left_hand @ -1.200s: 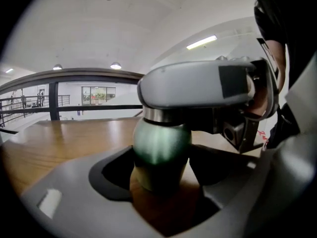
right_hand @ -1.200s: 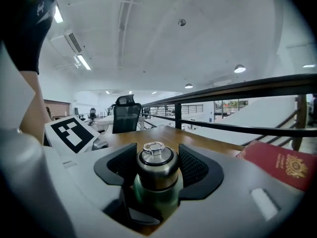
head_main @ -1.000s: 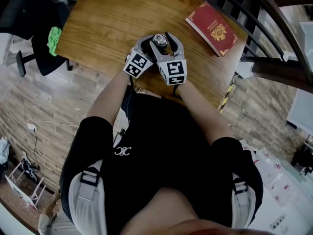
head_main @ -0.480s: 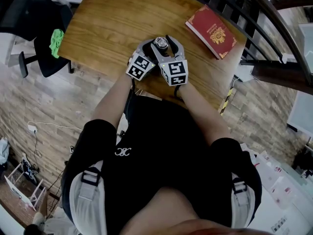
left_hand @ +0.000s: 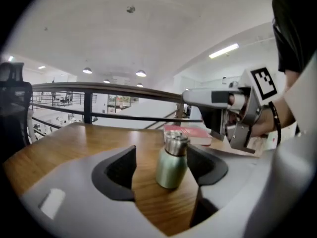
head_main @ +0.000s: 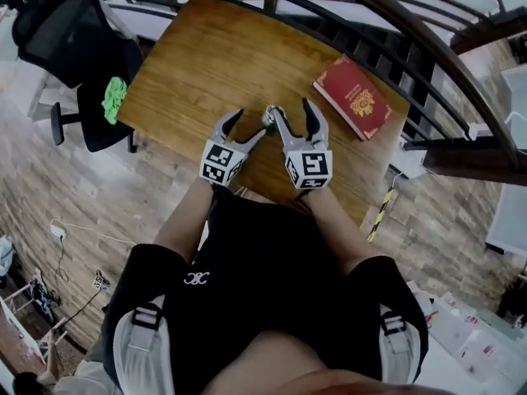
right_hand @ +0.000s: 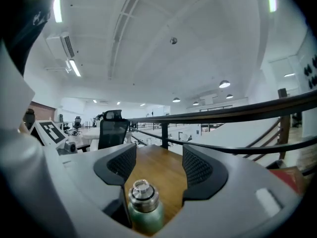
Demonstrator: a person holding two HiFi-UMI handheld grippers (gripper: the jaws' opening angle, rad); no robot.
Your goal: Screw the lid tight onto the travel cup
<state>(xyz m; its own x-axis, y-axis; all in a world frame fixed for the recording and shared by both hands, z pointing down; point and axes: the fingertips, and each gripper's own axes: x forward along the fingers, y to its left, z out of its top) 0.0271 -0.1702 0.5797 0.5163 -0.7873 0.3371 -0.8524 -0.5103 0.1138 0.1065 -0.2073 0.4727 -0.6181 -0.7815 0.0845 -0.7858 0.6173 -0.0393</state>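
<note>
Nearest, a black shirt [head_main: 263, 278] and two bare forearms [head_main: 185, 212] reaching out over the near edge of a wooden table [head_main: 198, 56].

Next out, on the left, the left gripper [head_main: 251, 123], marker cube toward the body, tips aimed far and right. Jaws wide apart and closing. In the left gripper view, the travel cup [head_main: 271, 118] stands between them, well clear of the left-hand pad. Touching the right-hand pad or just short of it: cannot tell which. No visible squeeze on it.

Just to the right, the right gripper [head_main: 291, 109], aimed far. Jaws spread wide, holding nothing. In the right gripper view, the cup sits low in the gap, close by the root of the left-hand jaw and apart from both ribbed pads.

Cup upright on the table, between the tips of the two grippers. Pale green body, silver lid [left_hand: 176, 143] sitting on top. Cannot tell how tightly it is screwed down.

Farther off to the right, a red book [head_main: 352, 97] with a gold crest, flat near the table's right edge, well apart from the cup.

Beyond the table's left side, a black office chair [head_main: 74, 23] with a bright green object [head_main: 114, 99] on it.

Farthest, a dark curved railing [head_main: 428, 44] sweeping round the table's far side.
</note>
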